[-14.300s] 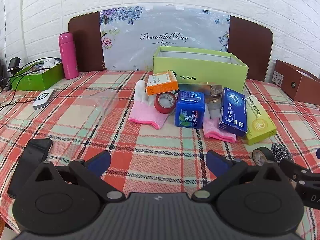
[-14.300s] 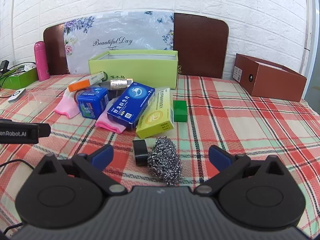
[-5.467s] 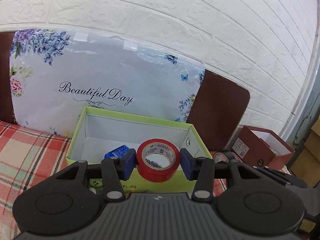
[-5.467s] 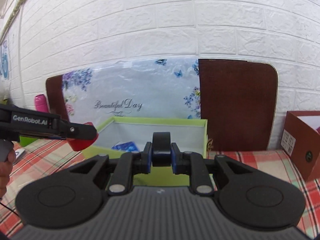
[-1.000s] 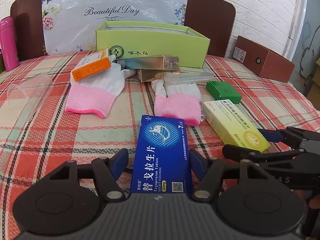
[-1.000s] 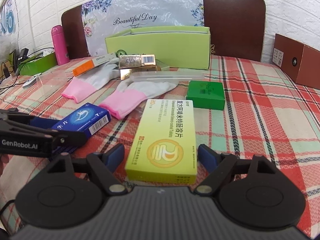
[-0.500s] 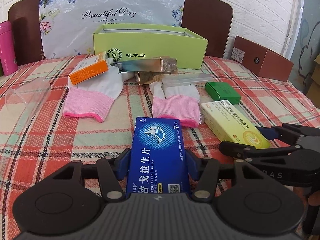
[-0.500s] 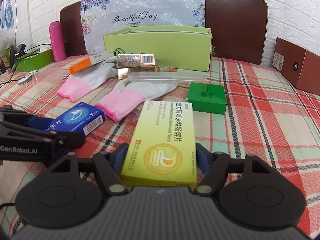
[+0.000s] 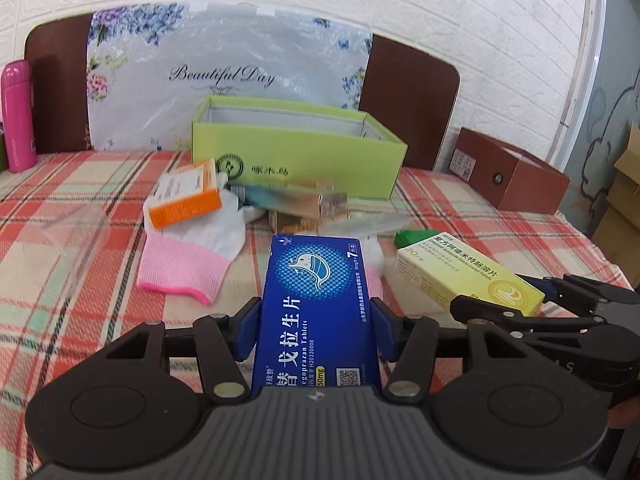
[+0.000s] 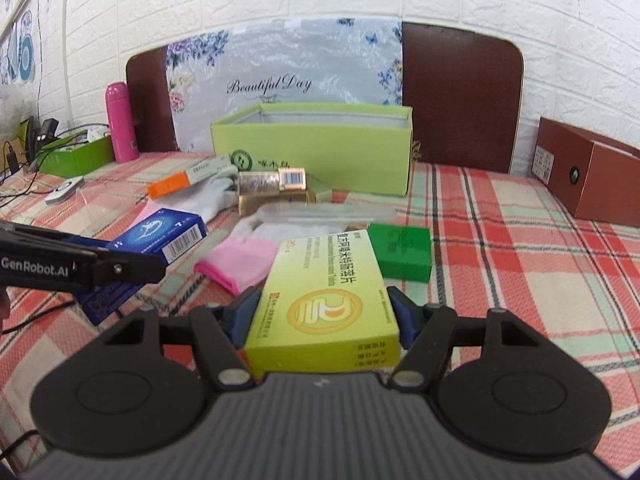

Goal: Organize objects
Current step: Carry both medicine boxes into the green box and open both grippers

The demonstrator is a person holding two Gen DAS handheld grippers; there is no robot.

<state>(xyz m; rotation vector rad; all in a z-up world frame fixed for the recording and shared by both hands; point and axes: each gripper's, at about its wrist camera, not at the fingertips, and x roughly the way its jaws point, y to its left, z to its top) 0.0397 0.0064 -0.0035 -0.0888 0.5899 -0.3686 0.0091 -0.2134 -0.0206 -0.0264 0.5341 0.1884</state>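
My left gripper (image 9: 316,330) is shut on a blue medicine box (image 9: 318,304) and holds it above the checked tablecloth; the box also shows in the right wrist view (image 10: 160,234). My right gripper (image 10: 322,320) is shut on a yellow-green medicine box (image 10: 326,300), seen from the left wrist at the right (image 9: 464,274). The open light-green storage box (image 9: 296,156) stands at the back, also in the right wrist view (image 10: 316,152).
On the cloth lie an orange-white box (image 9: 184,198), gold boxes (image 10: 272,186), two pink-cuffed gloves (image 9: 188,264), a green box (image 10: 400,250) and a clear plastic case (image 10: 324,212). A pink bottle (image 10: 120,128) stands back left. A brown box (image 10: 588,168) sits at the right.
Both grippers have closed fully on their boxes and lifted them off the cloth, tilting up toward the green storage box.
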